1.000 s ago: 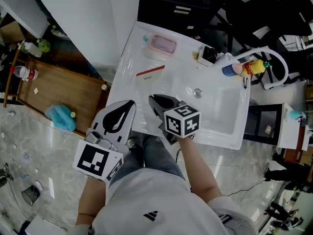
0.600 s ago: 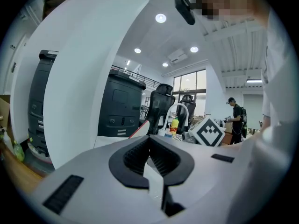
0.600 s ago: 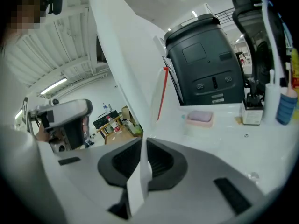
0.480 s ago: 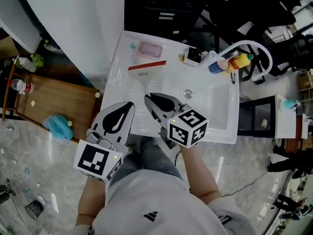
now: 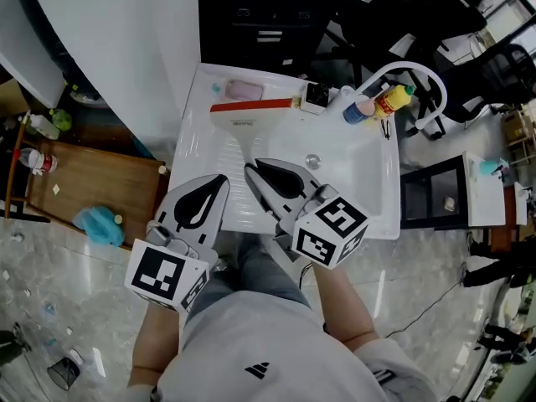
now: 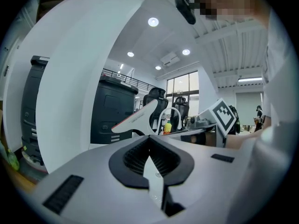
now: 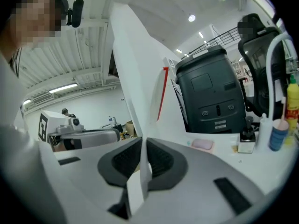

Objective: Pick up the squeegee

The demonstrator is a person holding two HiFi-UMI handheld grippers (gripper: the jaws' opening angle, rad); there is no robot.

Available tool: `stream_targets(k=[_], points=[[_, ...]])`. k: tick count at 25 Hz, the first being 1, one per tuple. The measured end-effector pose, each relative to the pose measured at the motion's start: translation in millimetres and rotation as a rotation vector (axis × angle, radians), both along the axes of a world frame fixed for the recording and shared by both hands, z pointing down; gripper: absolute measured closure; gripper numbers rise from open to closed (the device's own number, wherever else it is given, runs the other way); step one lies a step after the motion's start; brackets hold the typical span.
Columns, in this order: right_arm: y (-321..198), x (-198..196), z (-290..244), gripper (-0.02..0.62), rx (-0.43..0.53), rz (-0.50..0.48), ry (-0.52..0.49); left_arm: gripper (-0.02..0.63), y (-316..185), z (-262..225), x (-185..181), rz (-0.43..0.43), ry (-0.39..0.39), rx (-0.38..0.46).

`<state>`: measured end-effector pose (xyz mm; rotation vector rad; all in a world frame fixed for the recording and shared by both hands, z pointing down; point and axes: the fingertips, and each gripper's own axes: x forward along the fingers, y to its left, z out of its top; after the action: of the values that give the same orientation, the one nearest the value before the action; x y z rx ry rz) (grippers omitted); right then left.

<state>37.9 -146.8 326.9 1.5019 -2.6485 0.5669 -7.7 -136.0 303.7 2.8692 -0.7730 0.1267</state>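
Observation:
The squeegee (image 5: 244, 117) is white with a red blade edge. It hangs over the left part of the white sink (image 5: 373, 193), blade away from me. Its handle runs down into my right gripper (image 5: 250, 168), which is shut on it. In the right gripper view the white handle rises from between the pads to the squeegee's red-edged blade (image 7: 160, 93). My left gripper (image 5: 221, 177) is beside it on the left, jaws closed with nothing in them. From the left gripper (image 6: 149, 138) view the squeegee (image 6: 134, 121) shows up to the right, in the air.
A pink soap (image 5: 243, 89), a small black item (image 5: 316, 95), a blue cup (image 5: 356, 110) and a yellow bottle (image 5: 390, 99) stand along the sink's back rim. The drain (image 5: 312, 161) lies in the basin. A wooden table (image 5: 84, 182) with a blue cloth (image 5: 99, 224) is at left.
My right gripper has risen with the squeegee, which has left the sink's surface and now hangs with its blade near the back rim. The left gripper has risen slightly.

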Motion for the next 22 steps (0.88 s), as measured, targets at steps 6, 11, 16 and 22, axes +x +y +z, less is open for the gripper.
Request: stream_targets(k=[6, 11, 16, 22], points=[[18.5, -2.5, -29.2, 0.554, 0.084, 0.003, 0.004, 0.597, 10.9, -10.5, 1.7, 0.022, 0.009, 0.033], [32.5, -1.3, -42.6, 0.554, 0.128, 0.006, 0.002, 0.597, 20.4, -16.4, 5.1, 0.035, 0.008, 0.054], [42.0, -0.7, -51.5, 0.554, 0.167, 0.010, -0.007, 0.597, 28.1, -20.3, 7.2, 0.044, 0.008, 0.071], [50.2, -3.2, -59.7, 0.554, 0.201, 0.003, -0.004, 0.597, 35.5, -23.9, 5.7, 0.042, 0.006, 0.083]])
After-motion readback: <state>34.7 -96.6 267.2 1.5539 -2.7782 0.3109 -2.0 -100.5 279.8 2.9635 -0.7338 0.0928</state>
